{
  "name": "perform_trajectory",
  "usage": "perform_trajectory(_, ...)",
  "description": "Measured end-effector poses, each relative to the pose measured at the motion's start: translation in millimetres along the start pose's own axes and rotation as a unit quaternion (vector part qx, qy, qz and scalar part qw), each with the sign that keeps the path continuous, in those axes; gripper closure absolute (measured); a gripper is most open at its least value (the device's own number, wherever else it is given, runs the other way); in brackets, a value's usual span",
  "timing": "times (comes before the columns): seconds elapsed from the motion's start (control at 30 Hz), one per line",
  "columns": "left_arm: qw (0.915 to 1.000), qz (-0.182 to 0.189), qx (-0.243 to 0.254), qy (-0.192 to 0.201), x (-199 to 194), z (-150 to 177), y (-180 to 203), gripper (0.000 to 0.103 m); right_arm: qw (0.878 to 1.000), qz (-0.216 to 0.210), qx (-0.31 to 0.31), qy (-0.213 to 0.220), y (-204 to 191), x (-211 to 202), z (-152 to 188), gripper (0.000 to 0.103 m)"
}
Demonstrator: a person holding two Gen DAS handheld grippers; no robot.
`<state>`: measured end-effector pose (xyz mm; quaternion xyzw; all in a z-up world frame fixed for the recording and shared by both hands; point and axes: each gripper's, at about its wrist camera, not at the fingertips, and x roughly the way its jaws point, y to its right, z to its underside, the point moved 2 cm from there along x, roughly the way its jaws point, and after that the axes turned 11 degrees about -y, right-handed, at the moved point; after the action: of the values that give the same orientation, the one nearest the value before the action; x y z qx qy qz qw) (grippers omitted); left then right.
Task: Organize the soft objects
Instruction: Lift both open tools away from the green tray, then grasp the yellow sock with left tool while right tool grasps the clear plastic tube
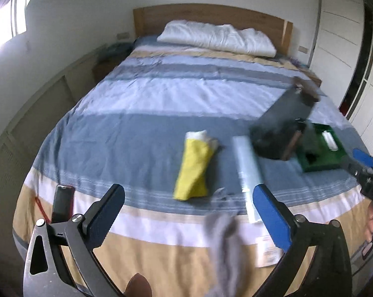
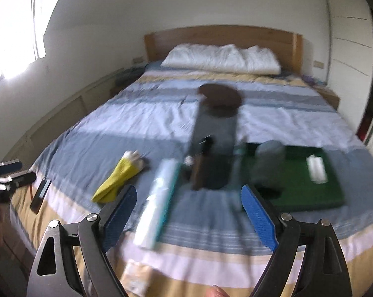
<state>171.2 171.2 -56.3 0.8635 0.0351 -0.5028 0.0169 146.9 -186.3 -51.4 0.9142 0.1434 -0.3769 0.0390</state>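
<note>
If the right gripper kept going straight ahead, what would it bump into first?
Probably the dark upright container standing on the bed, though blur makes depth uncertain. The right gripper is open, with only the striped bedcover directly between its fingers.

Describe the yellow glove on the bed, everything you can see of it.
The yellow glove looks like soft rubber, with a pale whitish end pointing toward the pillow. It lies flat and limp on the blue band of the striped bedcover, near the foot of the bed, left of a long pale roll. Only the cover touches it; neither gripper does. Blur hides finer detail.
</note>
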Motion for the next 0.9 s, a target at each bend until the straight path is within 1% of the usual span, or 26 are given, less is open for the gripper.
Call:
perform_trajectory(0.03, 1.0000, 0.001, 0.003, -0.004, 3.7, 1.0, -6.9, 0.001, 1.000, -0.003, -0.003, -0.007, -5.6, 8.3, 0.9, 0.015)
perform_trajectory(0.1, 0.9999, -0.009, 0.011, -0.009, 15.6, -0.1, -20.4, 0.001, 1.000, -0.008, -0.004, -0.026, -16.9, 28.4, 2.7, 0.015)
perform_trajectory(0.2, 0.9993, -0.012, 0.027, -0.021, 39.5, -4.6, -27.0, 0.001, 0.999, -0.013, -0.004, -0.050, -25.7, 54.9, 2.3, 0.015)
perform_trajectory(0.27, 0.9987, -0.003, 0.035, -0.037, 58.7, -8.1, -30.6, 0.001, 0.998, -0.011, -0.005, -0.067, -29.6, 74.4, 1.1, 0.015)
perform_trajectory(0.33, 0.9976, 0.011, 0.048, -0.049, 78.7, -12.1, -26.4, 0.001, 0.997, -0.011, -0.003, -0.083, -33.7, 94.9, -1.9, 0.014)
perform_trajectory(0.47, 0.9937, 0.052, 0.064, -0.076, 126.1, -25.7, -5.7, 0.001, 0.994, -0.010, -0.004, -0.109, -33.2, 129.4, -10.6, 0.014)
perform_trajectory(0.5, 0.9928, 0.055, 0.067, -0.083, 136.2, -30.4, -0.1, 0.002, 0.993, -0.008, -0.003, -0.115, -31.3, 139.2, -12.2, 0.013)
perform_trajectory(0.67, 0.9882, 0.053, 0.082, -0.118, 191.3, -46.6, 22.2, 0.002, 0.990, -0.003, 0.000, -0.139, -36.0, 187.1, -30.2, 0.013)
perform_trajectory(0.77, 0.9844, 0.043, 0.092, -0.143, 223.5, -52.9, 32.3, 0.002, 0.989, 0.002, -0.001, -0.150, -41.7, 208.9, -35.3, 0.013)
perform_trajectory(0.9, 0.9824, 0.025, 0.094, -0.159, 251.2, -56.1, 35.7, 0.002, 0.986, 0.006, -0.003, -0.168, -45.5, 237.8, -38.7, 0.013)
